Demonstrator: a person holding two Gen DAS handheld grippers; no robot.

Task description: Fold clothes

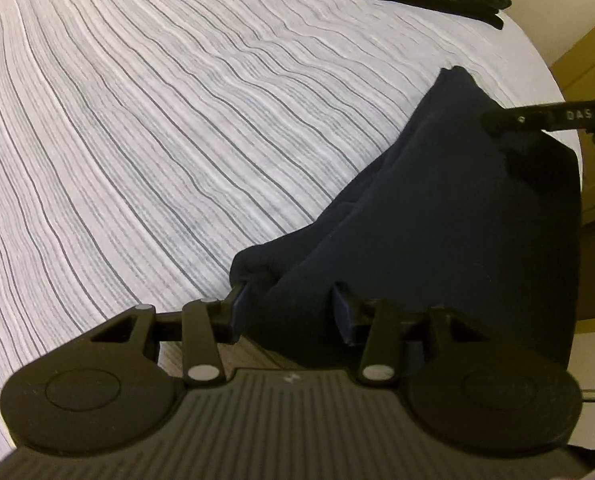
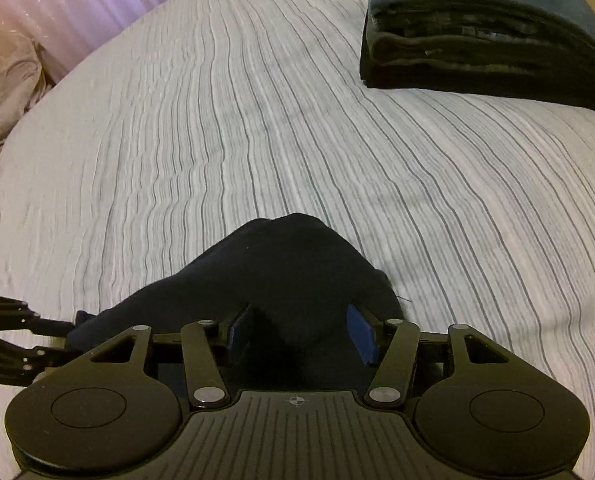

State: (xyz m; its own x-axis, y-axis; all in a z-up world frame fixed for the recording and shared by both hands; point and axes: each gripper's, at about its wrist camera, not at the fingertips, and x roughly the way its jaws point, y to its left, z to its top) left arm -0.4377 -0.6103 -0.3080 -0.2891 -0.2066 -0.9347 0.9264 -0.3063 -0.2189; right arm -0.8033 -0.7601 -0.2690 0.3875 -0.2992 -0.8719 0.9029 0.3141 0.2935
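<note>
1 striped bedspread (image 2: 297,120), pink curtain (image 2: 97,12)

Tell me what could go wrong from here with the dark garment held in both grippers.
1. The dark garment sits bunched between the left gripper jaws; a loose hold there could let that corner slip.
2. The right gripper also holds a thick wad, so the cloth may land creased on the striped bedsheet.
3. The folded stack lies close; a wide swing might knock it.

We've got a white bedspread (image 2: 257,120) with thin grey stripes, a navy garment (image 2: 289,272) lying on it, and a dark blue-and-black folded stack (image 2: 477,32) on the bedspread too.
</note>
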